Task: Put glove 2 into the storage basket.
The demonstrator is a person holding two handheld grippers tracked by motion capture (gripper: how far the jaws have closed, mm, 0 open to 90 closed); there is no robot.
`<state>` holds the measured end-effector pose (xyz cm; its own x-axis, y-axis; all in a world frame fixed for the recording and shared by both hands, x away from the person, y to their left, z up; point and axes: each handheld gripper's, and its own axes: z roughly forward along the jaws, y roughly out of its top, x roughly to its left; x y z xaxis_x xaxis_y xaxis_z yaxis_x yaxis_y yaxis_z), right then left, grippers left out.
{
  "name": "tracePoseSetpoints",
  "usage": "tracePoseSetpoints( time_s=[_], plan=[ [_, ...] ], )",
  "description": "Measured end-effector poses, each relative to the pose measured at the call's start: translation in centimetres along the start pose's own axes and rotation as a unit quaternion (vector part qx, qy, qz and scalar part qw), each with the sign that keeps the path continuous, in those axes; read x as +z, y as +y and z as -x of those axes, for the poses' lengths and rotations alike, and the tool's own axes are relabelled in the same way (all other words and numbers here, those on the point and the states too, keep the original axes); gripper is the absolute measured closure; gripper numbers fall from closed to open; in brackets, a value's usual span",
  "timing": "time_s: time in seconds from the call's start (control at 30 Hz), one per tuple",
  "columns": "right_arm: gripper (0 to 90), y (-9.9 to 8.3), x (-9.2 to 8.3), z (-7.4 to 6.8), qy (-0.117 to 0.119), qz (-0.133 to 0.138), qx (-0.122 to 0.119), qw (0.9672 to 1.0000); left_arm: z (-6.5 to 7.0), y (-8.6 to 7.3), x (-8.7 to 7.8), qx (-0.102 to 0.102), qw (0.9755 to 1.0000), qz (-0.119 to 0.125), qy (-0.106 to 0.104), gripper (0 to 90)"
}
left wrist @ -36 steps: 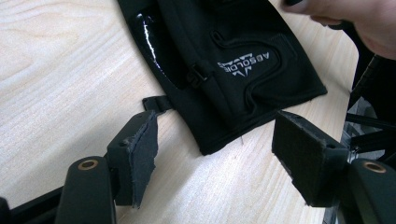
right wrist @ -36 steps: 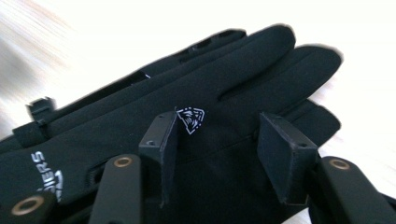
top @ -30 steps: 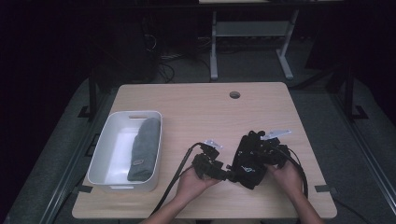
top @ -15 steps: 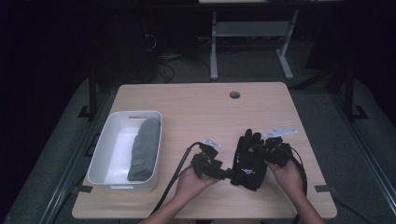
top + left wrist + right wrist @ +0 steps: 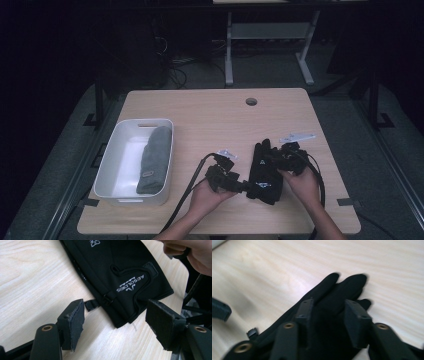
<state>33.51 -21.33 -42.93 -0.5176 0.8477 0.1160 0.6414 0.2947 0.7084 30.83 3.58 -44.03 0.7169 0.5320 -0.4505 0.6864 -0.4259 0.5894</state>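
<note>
Gloves (image 5: pixel 264 170), black ones with white letters near the cuff, lie flat on the wooden table (image 5: pixel 200 107), between the two hands. Left gripper (image 5: pixel 239 186) sits at the cuff end with its jaws spread wide, not touching the cloth. Right gripper (image 5: pixel 329 320) hangs over the glove fingers; its jaws have just been opening and stand apart, with cloth between them but not squeezed. Nearby, a white bin (image 5: pixel 116 165) holds a grey mitten (image 5: pixel 154 160).

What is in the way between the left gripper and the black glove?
Nothing visible. The left gripper has open jaws right at the cuff of the black glove, with just bare table between them.
</note>
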Motion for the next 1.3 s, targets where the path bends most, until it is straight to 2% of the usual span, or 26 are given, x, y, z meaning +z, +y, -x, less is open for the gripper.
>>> tracePoseSetpoints(
  time_s=[0.07, 0.13, 0.2, 0.23, 0.27, 0.33, 0.43, 0.47, 0.5, 0.53, 0.6, 0.7, 0.8, 0.93, 1.0, 1.03, 1.13, 1.2, 1.3],
  plan=[
    [53.7, 0.0, -0.6, 0.7, -0.006, 0.006, 0.013, 0.9999, 0.0, 0.1, 0.2, 0.0, 1.0, 0.0, 0.003, 31.1],
    [50.4, -0.1, -0.8, 1.5, -0.007, -0.002, 0.031, 0.9995, 0.0, 0.1, 0.6, -0.005, 1.0, 0.001, 0.003, 31.1],
    [46.9, -0.3, -0.7, 2.4, -0.005, -0.008, 0.046, 0.9989, 0.1, 0.2, 0.9, -0.009, 1.0, 0.0, 0.005, 31.4],
    [46.9, -0.3, -0.7, 2.4, -0.005, -0.008, 0.046, 0.9989, 0.1, 0.2, 0.9, -0.009, 1.0, 0.0, 0.005, 32.1],
    [44.8, -0.4, -0.5, 3.1, -0.001, -0.015, 0.063, 0.9979, 0.1, 0.3, 1.3, -0.009, 0.9999, -0.002, 0.007, 32.8],
    [41.8, -0.6, 0.0, 3.5, 0.006, -0.028, 0.075, 0.9968, 0.2, 0.3, 1.7, -0.013, 0.9999, -0.008, 0.008, 33.7],
    [39.0, -0.9, 0.4, 3.9, 0.009, -0.037, 0.081, 0.996, 0.3, 0.2, 2.1, -0.013, 0.9997, -0.014, 0.013, 34.3],
    [37.7, -1.1, 0.8, 4.0, 0.013, -0.045, 0.091, 0.9947, 0.4, 0.2, 2.5, -0.012, 0.9996, -0.019, 0.018, 34.5],
    [37.5, -1.2, 1.0, 4.1, 0.011, -0.046, 0.089, 0.9949, 0.4, 0.2, 2.5, -0.012, 0.9996, -0.019, 0.018, 34.9],
    [37.3, -1.3, 1.0, 4.1, 0.01, -0.049, 0.095, 0.9942, 0.4, 0.2, 2.9, -0.006, 0.9993, -0.032, 0.02, 35.1],
    [36.7, -1.6, 1.3, 4.3, 0.011, -0.053, 0.1, 0.9935, 0.6, 0.1, 3.3, -0.007, 0.9993, -0.029, 0.022, 37.1],
    [37.4, -1.8, 1.5, 4.2, 0.012, -0.059, 0.099, 0.9932, 0.8, 0.2, 3.5, 0.006, 0.999, -0.031, 0.032, 39.5],
    [40.4, -2.0, 1.8, 4.2, 0.017, -0.06, 0.097, 0.9933, 0.9, 0.3, 3.6, 0.01, 0.9986, -0.031, 0.041, 44.9],
    [48.2, -2.3, 1.8, 4.1, 0.025, -0.052, 0.097, 0.9936, 1.1, 0.3, 3.8, 0.021, 0.9978, -0.029, 0.056, 56.5],
    [53.9, -2.4, 1.8, 3.9, 0.03, -0.052, 0.098, 0.9934, 1.1, 0.3, 4.0, 0.023, 0.9978, -0.03, 0.054, 63.1],
    [53.9, -2.4, 1.8, 3.9, 0.03, -0.052, 0.098, 0.9934, 1.1, 0.3, 4.0, 0.023, 0.9978, -0.03, 0.054, 66.5],
    [66.7, -2.5, 1.8, 3.8, 0.039, -0.047, 0.094, 0.9936, 1.0, 0.3, 4.2, 0.024, 0.9982, -0.031, 0.045, 73.9],
    [72.8, -2.5, 1.7, 3.6, 0.042, -0.043, 0.096, 0.9935, 0.9, 0.3, 4.2, 0.026, 0.9982, -0.031, 0.044, 76.1],
    [75.1, -2.4, 1.5, 3.6, 0.044, -0.04, 0.096, 0.9935, 0.9, 0.3, 4.1, 0.025, 0.9984, -0.03, 0.041, 77.0]
  ],
)
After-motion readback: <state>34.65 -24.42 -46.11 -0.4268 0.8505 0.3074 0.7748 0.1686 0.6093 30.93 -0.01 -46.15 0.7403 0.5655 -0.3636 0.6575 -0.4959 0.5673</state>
